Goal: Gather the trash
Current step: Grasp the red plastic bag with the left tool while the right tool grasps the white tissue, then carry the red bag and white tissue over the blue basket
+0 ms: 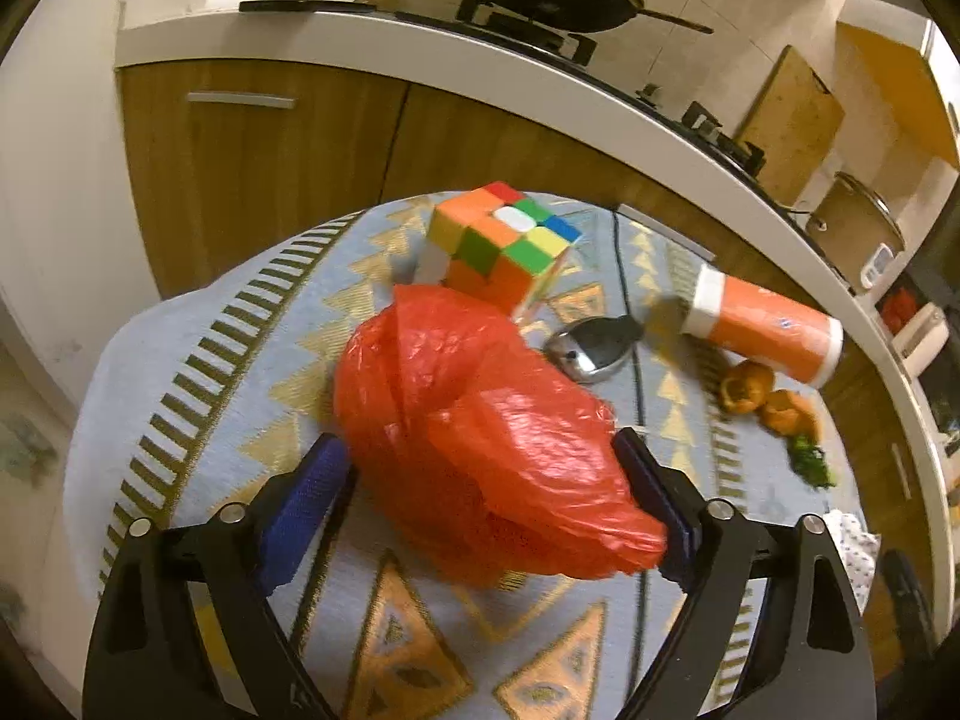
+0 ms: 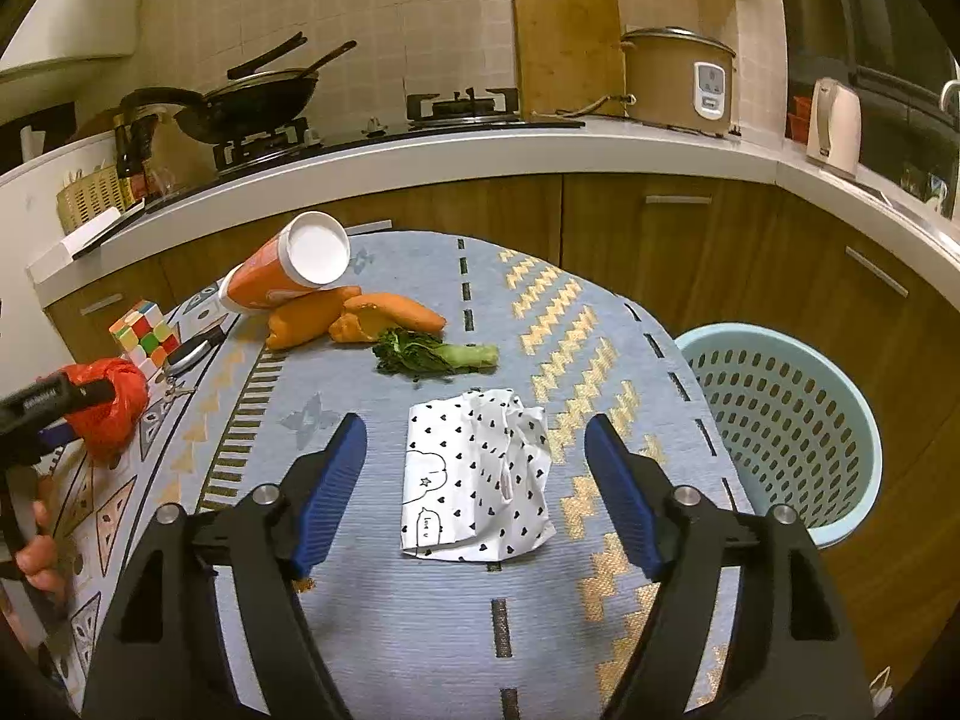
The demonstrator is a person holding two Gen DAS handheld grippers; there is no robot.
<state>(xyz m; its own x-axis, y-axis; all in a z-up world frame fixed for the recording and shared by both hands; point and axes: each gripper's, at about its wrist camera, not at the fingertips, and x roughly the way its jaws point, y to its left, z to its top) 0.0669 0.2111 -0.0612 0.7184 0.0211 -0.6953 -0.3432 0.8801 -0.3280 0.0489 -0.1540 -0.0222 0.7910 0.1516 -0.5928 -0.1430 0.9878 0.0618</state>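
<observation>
A crumpled red plastic bag (image 1: 480, 420) lies on the patterned tablecloth. My left gripper (image 1: 480, 450) straddles it with the jaws wide; the right pad rests against the bag without squeezing it. In the right wrist view the same bag (image 2: 111, 414) shows at the far left under the left gripper's fingers (image 2: 72, 396). My right gripper (image 2: 477, 429) stands open over a crumpled white paper with black hearts (image 2: 474, 480), its pads well clear of it. Orange vegetable scraps (image 2: 360, 315) and a leafy green stalk (image 2: 435, 357) lie farther back.
A light blue perforated basket (image 2: 774, 331) stands off the table's right edge. A colour cube (image 1: 504, 246), a shiny metal object (image 1: 591, 345) and a tipped orange cup (image 2: 282, 276) lie on the cloth. Behind is a kitchen counter (image 2: 540, 150) with a stove. A person's hand (image 2: 42, 546) holds the left gripper.
</observation>
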